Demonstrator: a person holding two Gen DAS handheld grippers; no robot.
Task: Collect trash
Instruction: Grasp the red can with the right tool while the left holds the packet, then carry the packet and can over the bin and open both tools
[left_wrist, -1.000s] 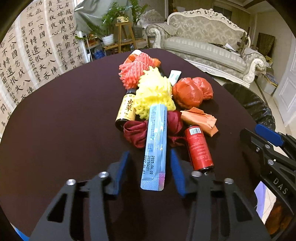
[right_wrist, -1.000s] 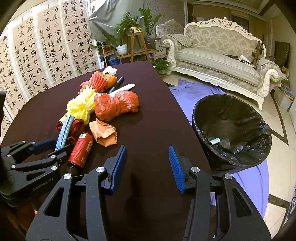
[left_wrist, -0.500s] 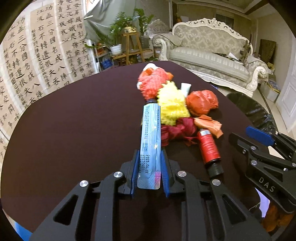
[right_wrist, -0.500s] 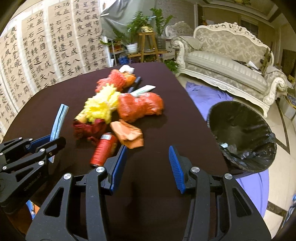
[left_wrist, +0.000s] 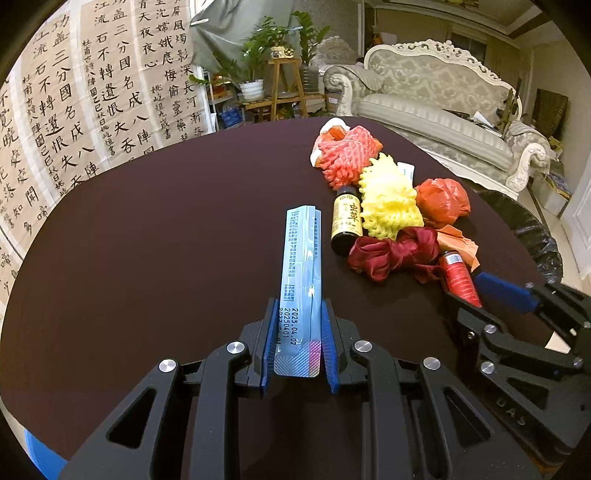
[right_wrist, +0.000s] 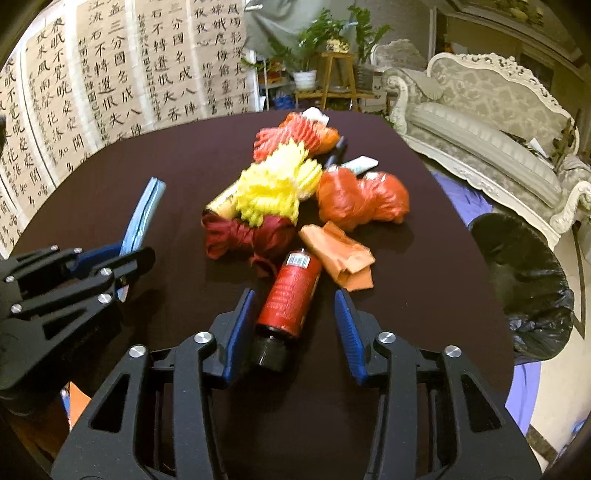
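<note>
1. Left wrist view: left gripper (left_wrist: 298, 347) clenched on a blue sachet (left_wrist: 300, 266), lifted off the dark table (left_wrist: 147, 258); trash pile just to the right, with brown bottle (left_wrist: 346, 219), yellow foam net (left_wrist: 388, 203) and red bottle (left_wrist: 459, 275).
2. Right wrist view: right gripper (right_wrist: 293, 330) straddling the red bottle (right_wrist: 290, 295), jaws just been closing, pads not yet pressing; bottle lying on the table; black-lined bin (right_wrist: 524, 291) beside the table at right.

We note warm, dim indoor light. Fisheye bending darkens the corners. The right view is slightly blurred.
</note>
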